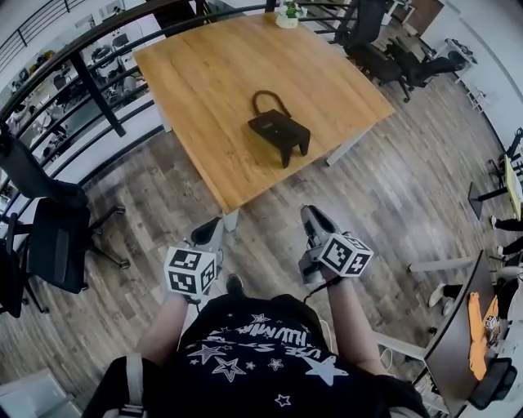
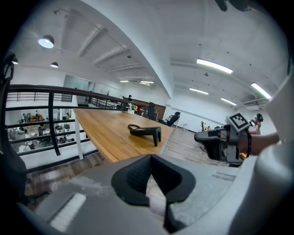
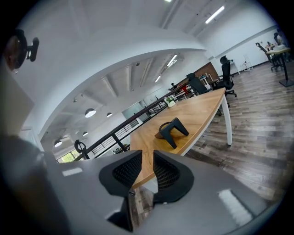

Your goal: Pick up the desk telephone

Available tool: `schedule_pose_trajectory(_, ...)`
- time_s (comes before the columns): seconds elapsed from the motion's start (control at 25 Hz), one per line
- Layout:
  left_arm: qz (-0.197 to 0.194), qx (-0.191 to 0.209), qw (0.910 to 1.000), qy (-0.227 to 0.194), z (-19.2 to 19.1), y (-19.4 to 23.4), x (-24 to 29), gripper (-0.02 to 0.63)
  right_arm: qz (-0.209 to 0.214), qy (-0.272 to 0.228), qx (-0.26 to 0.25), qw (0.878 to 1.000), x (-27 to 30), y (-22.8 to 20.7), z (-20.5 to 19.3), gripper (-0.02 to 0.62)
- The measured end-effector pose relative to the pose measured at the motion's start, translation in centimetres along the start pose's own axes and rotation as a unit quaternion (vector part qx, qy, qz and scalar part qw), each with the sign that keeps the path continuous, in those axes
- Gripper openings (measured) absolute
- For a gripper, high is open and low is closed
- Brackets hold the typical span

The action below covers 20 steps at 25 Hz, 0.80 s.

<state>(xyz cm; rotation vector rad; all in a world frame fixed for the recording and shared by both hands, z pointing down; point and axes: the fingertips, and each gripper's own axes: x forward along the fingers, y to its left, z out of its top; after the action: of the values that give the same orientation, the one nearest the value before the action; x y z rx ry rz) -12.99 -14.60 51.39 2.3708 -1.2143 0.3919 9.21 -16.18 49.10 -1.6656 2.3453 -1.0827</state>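
1 desk telephone [image 1: 279, 131], black, sits on the wood table [image 1: 204, 65], roughly mid-top and a bit toward the near-right edge. Nothing is touching it. 1 dark cord loop [image 1: 270, 100] lies flat on the table at its far end, touching it. The same phone shows in the left gripper view [image 2: 146, 132] and the right gripper view [image 3: 173, 130], ahead of both sets of jaws and well apart from them. 1 table only; 1 small potted plant [image 1: 288, 15] at its far edge. My 2 grippers are off the table, over the wood floor [image 1: 384, 196], near the table's near corner. The left gripper [image 1: 214, 224] has its pads together at the tips, w/ nothing in between [image 2: 150, 157]. The right gripper [image 1: 311, 215] has its pads slightly apart w/ a narrow gap, empty [image 3: 147, 156]. 2 marker cubes, 1 per gripper, L [image 1: 190, 272] and R [image 1: 346, 254]. The two grippers are side by side, both aimed toward the table. Dark railing [image 1: 98, 90] runs along the table's left side. 1 office chair [image 1: 53, 237] at left; more chairs by the far-right corner [image 1: 368, 41], can't count exactly.
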Motion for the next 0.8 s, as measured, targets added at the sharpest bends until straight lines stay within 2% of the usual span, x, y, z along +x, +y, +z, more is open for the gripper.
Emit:
schedule_pose_trajectory(0.04,-0.002,0.0,1.0,0.002,0.0,0.3,0.2,0.002,0.002,0.0,0.016,1.0,0.4,0.0,-0.1,0.086)
schedule_pose_trajectory(0.16,-0.003,-0.01,0.9999,0.009,-0.3,1.1,0.4,0.002,0.02,0.008,0.054,0.998,1.3,0.6,-0.5,0.18)
schedule_pose_trajectory(0.44,0.004,-0.017,0.9998,0.007,0.1,2.0,1.9,0.002,0.021,0.004,0.079,0.997,3.8,-0.5,0.6,0.219)
schedule_pose_trajectory(0.64,0.024,-0.023,0.9994,0.002,1.3,3.1,3.4,0.002,0.034,-0.003,0.153,0.988,7.0,-2.1,2.1,0.255)
schedule_pose_trajectory(0.8,0.047,-0.032,0.9984,0.004,2.2,4.3,5.2,0.002,0.054,0.005,0.218,0.974,10.4,-3.6,3.5,0.284)
